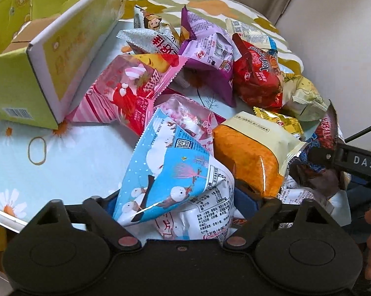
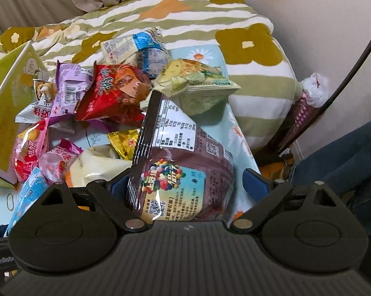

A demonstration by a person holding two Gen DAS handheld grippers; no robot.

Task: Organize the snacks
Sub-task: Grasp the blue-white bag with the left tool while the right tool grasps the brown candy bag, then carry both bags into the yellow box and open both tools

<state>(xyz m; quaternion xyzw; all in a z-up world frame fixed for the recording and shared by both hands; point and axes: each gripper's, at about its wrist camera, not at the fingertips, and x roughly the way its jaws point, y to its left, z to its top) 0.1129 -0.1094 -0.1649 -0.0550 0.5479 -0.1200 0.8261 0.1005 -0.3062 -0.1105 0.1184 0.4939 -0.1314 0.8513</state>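
A heap of snack bags covers the daisy-print table (image 1: 25, 167). My left gripper (image 1: 178, 197) stands around a blue snowman bag (image 1: 175, 170). Its blue pads press the bag's two sides, and the bag is crumpled on the right. In the right wrist view a brown chocolate-candy bag (image 2: 183, 172) sits between the fingers of my right gripper (image 2: 185, 185). The fingers are spread wide, and a strip of cloth shows between the bag and the right pad (image 2: 255, 182). The right gripper's black finger (image 1: 333, 157) also shows at the edge of the left wrist view, over that brown bag (image 1: 311, 175).
An open yellow-green cardboard box (image 1: 49, 56) lies at the left of the heap. Orange (image 1: 249, 153), pink (image 1: 126, 91), purple (image 1: 207, 56) and red (image 1: 256, 74) bags crowd the middle. A rubber band (image 1: 37, 150) lies on the cloth. A flowered quilt (image 2: 247, 49) sits behind, a denim-clad leg (image 2: 345, 153) at the right.
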